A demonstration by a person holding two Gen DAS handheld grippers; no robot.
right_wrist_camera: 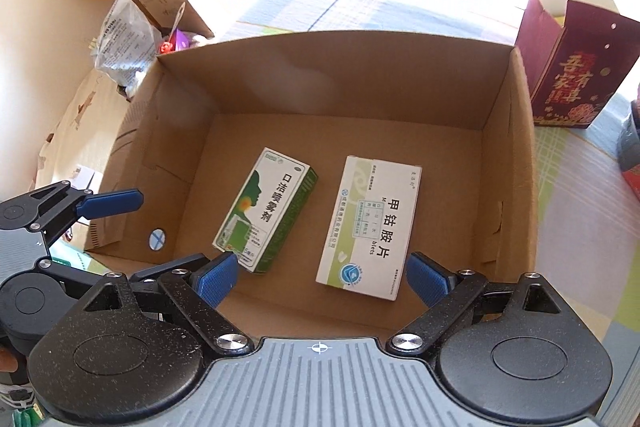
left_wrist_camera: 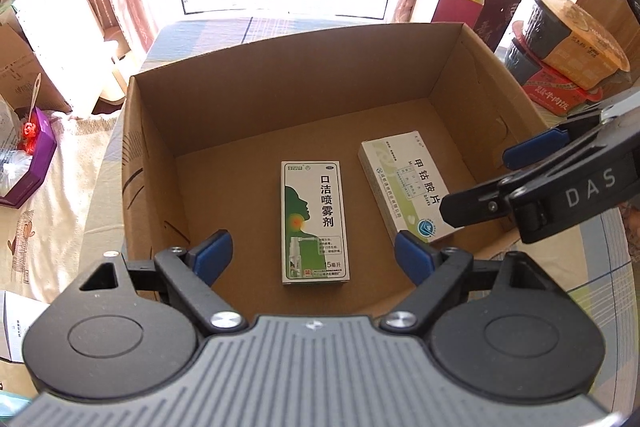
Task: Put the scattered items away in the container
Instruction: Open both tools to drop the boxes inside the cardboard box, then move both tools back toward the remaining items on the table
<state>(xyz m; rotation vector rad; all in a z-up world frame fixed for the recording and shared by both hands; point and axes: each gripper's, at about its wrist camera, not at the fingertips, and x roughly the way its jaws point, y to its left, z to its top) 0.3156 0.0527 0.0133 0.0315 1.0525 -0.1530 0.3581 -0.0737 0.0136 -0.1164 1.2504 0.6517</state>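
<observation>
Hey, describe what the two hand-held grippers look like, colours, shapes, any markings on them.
Both match. The left hand-held gripper has a ribbed grey body, two round black discs at the sides, and black linkage arms with silver screws ending in blue ribbed fingertips. The right hand-held gripper is built the same; seen side-on from the left camera, its black shell carries white letters "DAS". No cables or sleeves show.

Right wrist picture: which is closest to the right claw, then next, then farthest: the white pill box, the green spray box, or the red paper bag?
From the right claw:
1. White pill box, just ahead, inside the cardboard box.
2. Green spray box, ahead-left, inside too.
3. Red paper bag, far right, outside.
</observation>
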